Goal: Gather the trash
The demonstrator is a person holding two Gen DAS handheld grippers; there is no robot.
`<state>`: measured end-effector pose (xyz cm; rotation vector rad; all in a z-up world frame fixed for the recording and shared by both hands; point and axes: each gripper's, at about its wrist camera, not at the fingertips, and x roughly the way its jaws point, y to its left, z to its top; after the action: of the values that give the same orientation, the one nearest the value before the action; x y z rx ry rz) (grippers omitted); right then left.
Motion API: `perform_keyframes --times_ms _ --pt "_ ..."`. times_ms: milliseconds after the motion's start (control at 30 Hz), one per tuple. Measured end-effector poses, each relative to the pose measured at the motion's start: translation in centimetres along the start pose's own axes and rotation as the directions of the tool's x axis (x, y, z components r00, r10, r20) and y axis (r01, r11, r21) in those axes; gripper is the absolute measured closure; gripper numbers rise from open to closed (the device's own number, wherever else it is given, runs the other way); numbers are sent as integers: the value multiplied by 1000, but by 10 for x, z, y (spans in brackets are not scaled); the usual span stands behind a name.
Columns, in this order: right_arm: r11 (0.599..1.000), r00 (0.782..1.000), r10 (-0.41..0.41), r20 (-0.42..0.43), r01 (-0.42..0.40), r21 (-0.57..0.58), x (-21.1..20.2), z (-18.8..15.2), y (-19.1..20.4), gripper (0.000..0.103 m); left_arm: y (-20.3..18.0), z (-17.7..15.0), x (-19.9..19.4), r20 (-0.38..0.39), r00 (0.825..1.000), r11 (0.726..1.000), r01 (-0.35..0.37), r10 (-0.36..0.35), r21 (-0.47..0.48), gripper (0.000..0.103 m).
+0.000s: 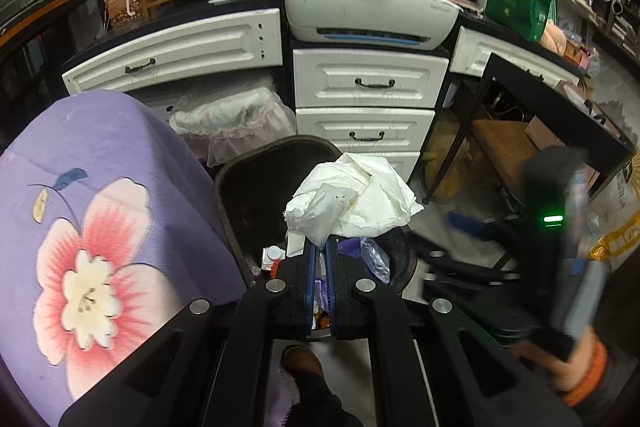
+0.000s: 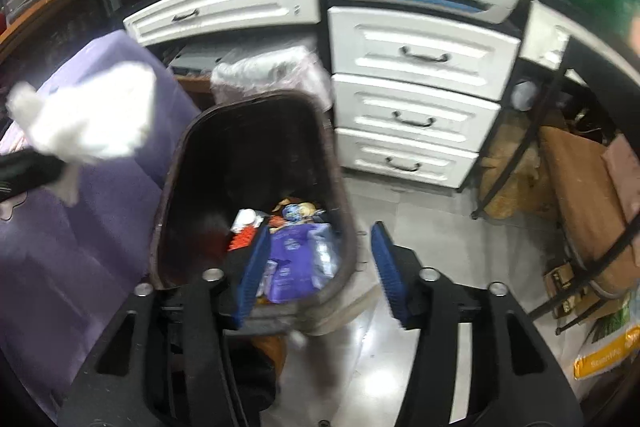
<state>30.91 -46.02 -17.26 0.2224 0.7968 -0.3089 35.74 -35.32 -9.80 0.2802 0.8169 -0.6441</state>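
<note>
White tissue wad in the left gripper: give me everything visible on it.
The white tissue wad is crumpled, soft-looking paper with a thin translucent plastic bit on its front. Its lower end is pinched between the blue pads of the left gripper, the bulk standing above them. It hangs over the dark trash bin, touching nothing else visible.

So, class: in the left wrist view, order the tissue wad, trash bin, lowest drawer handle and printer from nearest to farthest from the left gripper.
1. Tissue wad, pinched in the left gripper.
2. Trash bin, just beyond and below, slightly left.
3. Lowest drawer handle, behind the bin, centre.
4. Printer, on top of the drawers, farthest.
</note>
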Motion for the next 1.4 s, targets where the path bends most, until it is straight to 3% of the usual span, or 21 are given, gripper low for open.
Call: perform_keyframes --times_ms 167,467,567,633,700,767,1067,1133,1233,1400 --pt "998 999 -54 7 53 29 -24 -10 -28 47 -10 -3 33 -64 998 1000 -5 4 -10 97" --pt "999 999 -26 40 24 47 -67 -30 -49 47 -11 -6 90 -177 984 999 -40 33 -33 97" --pt "999 999 -9 48 7 45 -76 -34 -48 47 -10 -6 99 -194 979 997 -72 64 -35 93" --pt "999 998 2 58 -5 47 -83 -37 -45 47 -11 -6 104 -206 977 997 -69 61 -33 86" --pt "999 998 13 69 -17 46 -88 -38 -43 47 -14 -4 105 -206 976 997 -80 74 -21 59" --pt "999 997 18 81 -22 45 -92 -38 -40 47 -16 -3 103 -186 980 997 -79 74 -22 46" --pt "999 993 -28 113 22 50 -100 -37 -41 46 -22 -7 57 -81 995 998 -63 62 -12 39" --pt "995 988 -84 129 77 59 -104 -36 -42 32 -25 -8 39 -42 998 998 -54 54 -11 34" --pt "990 981 -122 149 111 81 -113 -35 -46 29 -29 -11 -2 54 997 999 -54 54 5 24" --pt "988 977 -136 166 122 92 -135 -37 -36 22 -27 -25 -71 185 982 999 -48 50 -10 10"
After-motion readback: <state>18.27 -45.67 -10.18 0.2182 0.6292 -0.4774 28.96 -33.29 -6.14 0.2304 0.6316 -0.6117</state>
